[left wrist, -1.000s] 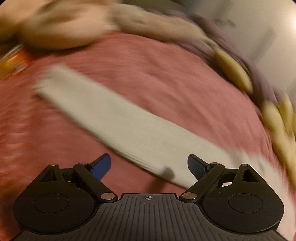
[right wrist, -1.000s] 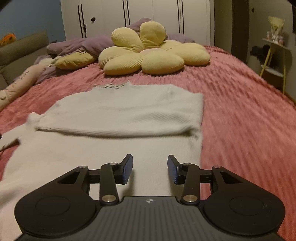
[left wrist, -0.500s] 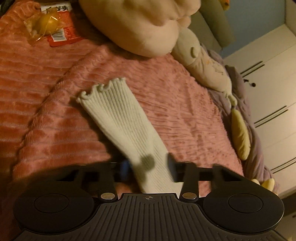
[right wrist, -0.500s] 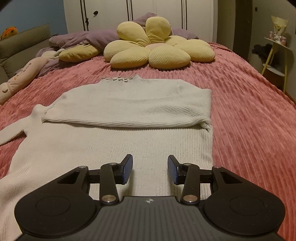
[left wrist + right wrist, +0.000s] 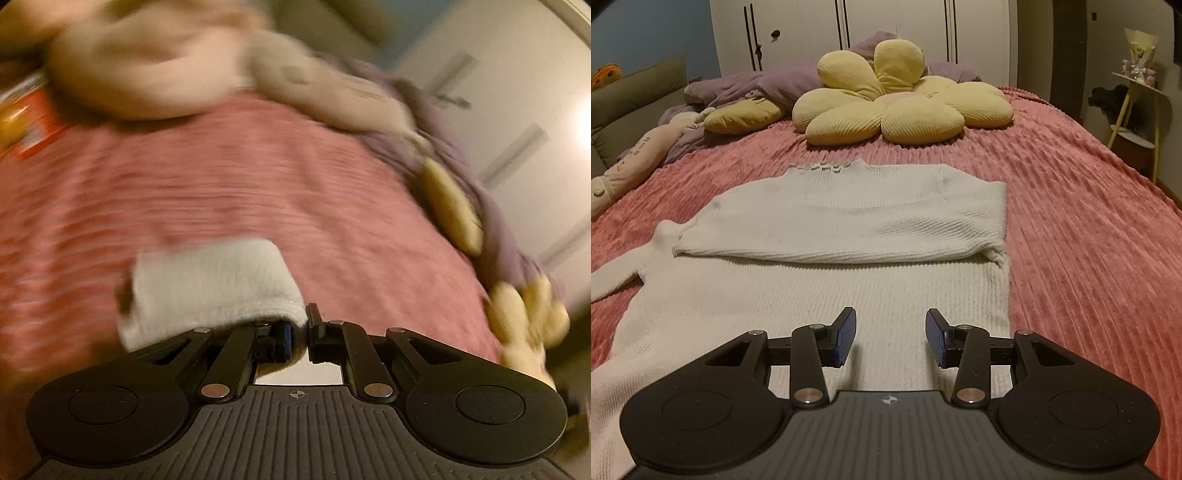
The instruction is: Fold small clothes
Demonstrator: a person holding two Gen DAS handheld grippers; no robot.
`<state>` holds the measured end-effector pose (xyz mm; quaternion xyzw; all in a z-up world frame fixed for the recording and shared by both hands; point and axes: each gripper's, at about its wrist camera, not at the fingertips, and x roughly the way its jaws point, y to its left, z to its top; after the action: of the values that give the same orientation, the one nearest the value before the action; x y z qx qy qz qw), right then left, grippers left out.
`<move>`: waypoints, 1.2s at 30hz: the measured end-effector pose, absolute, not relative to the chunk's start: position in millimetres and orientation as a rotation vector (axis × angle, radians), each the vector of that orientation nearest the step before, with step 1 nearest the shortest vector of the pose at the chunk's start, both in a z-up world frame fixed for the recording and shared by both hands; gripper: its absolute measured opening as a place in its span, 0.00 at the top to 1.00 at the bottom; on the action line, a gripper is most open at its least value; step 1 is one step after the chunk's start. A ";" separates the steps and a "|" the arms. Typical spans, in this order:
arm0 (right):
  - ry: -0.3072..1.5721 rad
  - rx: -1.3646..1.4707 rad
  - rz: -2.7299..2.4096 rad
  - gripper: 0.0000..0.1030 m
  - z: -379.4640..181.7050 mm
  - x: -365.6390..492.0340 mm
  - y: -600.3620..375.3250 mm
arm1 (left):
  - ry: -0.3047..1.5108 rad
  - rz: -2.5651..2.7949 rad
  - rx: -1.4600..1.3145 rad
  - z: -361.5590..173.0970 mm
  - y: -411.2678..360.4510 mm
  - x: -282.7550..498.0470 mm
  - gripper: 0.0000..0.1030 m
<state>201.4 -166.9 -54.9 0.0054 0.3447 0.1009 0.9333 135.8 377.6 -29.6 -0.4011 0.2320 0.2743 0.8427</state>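
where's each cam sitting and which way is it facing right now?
Left wrist: on the left gripper, low over the pink bedspread, facing plush toys and the wardrobe; blurred; fingers nearly closed on the white sleeve.
Right wrist: on the right gripper, jaws open, above the sweater, looking up the bed at the flower pillow.
Shared: bedspread, sweater, wardrobe, purple bedding.

Left gripper: matte black, ribbed base plate, round side discs, silver pivot screws, small crosshair mark at centre, blue pads. Right gripper: same black build, silver screws, crosshair mark, blue pads.
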 end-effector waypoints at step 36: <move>0.603 -0.153 0.626 0.40 -25.3 243.3 -40.6 | 0.743 0.214 -0.221 -32.3 142.1 182.2 0.24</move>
<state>243.3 -40.6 -25.3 -0.0740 0.2917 0.3031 0.9042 182.2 142.1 -32.3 -0.1075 0.3617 0.1042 0.9202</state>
